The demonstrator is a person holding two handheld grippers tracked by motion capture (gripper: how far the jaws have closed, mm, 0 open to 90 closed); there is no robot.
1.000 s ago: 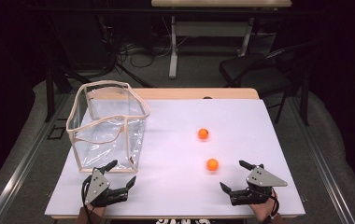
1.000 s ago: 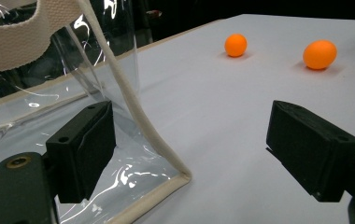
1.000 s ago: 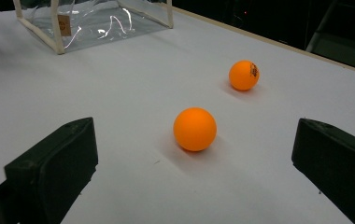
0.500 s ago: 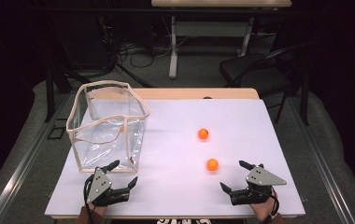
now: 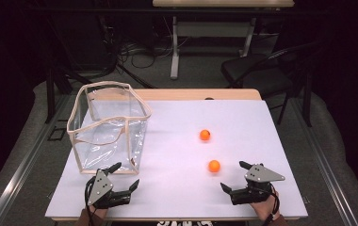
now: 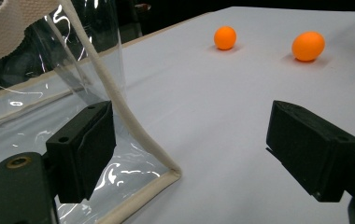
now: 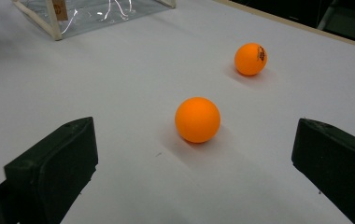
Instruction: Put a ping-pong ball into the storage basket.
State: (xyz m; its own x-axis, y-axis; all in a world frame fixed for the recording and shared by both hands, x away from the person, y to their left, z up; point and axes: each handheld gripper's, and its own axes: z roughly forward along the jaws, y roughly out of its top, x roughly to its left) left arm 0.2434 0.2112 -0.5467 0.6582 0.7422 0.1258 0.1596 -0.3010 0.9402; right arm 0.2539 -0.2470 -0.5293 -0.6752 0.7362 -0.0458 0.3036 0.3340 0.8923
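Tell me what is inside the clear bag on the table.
Nothing shows inside the clear bag: its see-through walls show only glare and the table beneath. Both orange balls lie outside on the white top. Reflections blur the bag's far corner.

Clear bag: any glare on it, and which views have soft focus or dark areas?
Left gripper view: white glints streak the clear bag, the close jaws look soft, and both orange balls sit sharp with faint shadows. Right gripper view: near ball is crisp with a soft shadow; jaw edges blur. High view: white table is evenly lit, surroundings very dark.
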